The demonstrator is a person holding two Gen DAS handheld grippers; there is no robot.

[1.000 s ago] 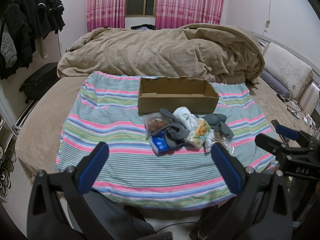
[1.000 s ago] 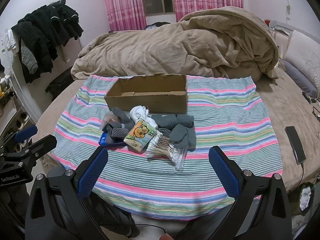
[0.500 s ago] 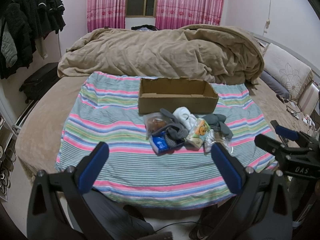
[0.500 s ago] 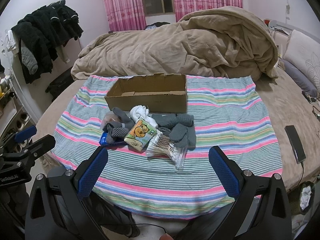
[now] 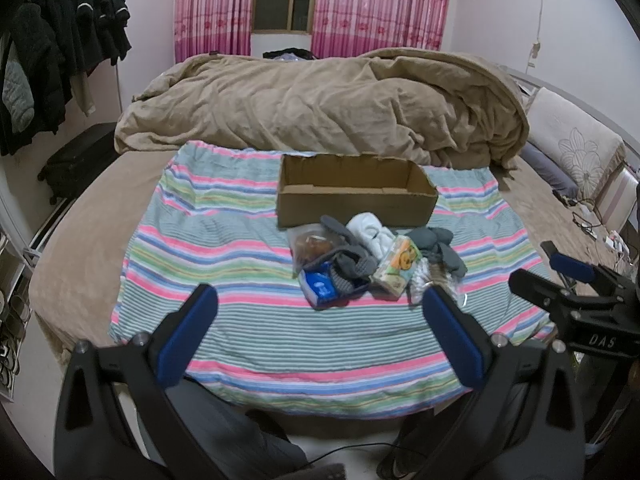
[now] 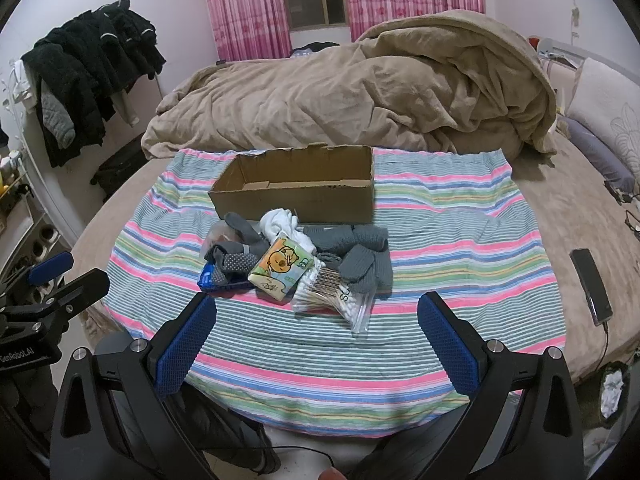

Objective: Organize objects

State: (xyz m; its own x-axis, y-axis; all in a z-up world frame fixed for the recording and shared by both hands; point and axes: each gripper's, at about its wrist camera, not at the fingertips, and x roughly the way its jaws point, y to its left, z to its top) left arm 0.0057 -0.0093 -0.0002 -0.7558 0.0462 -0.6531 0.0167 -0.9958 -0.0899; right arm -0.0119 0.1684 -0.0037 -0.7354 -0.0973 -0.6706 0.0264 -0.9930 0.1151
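Centrally, a striped sheet (image 6: 440, 240) covers the near part of the bed (image 6: 560, 216), with a rumpled tan duvet (image 6: 360, 92) heaped behind it and dark clothes (image 6: 88, 80) hanging at far left. An open cardboard box (image 6: 296, 196) sits on the sheet with its long axis running left to right, opening upward. Touching its near wall lies a pile: grey socks (image 6: 360, 256), a white sock (image 6: 280, 220), a cartoon tissue pack (image 6: 280, 266), a bag of cotton swabs (image 6: 332, 292) and a blue packet (image 5: 320, 286). A phone (image 6: 592, 284) lies on the bed well right of the sheet. Left gripper (image 5: 320, 336) and right gripper (image 6: 320, 338) both hover before the bed edge, fingers spread wide and holding nothing; nothing lies between them and the pile. Compared with the earlier frames, nothing has visibly moved.
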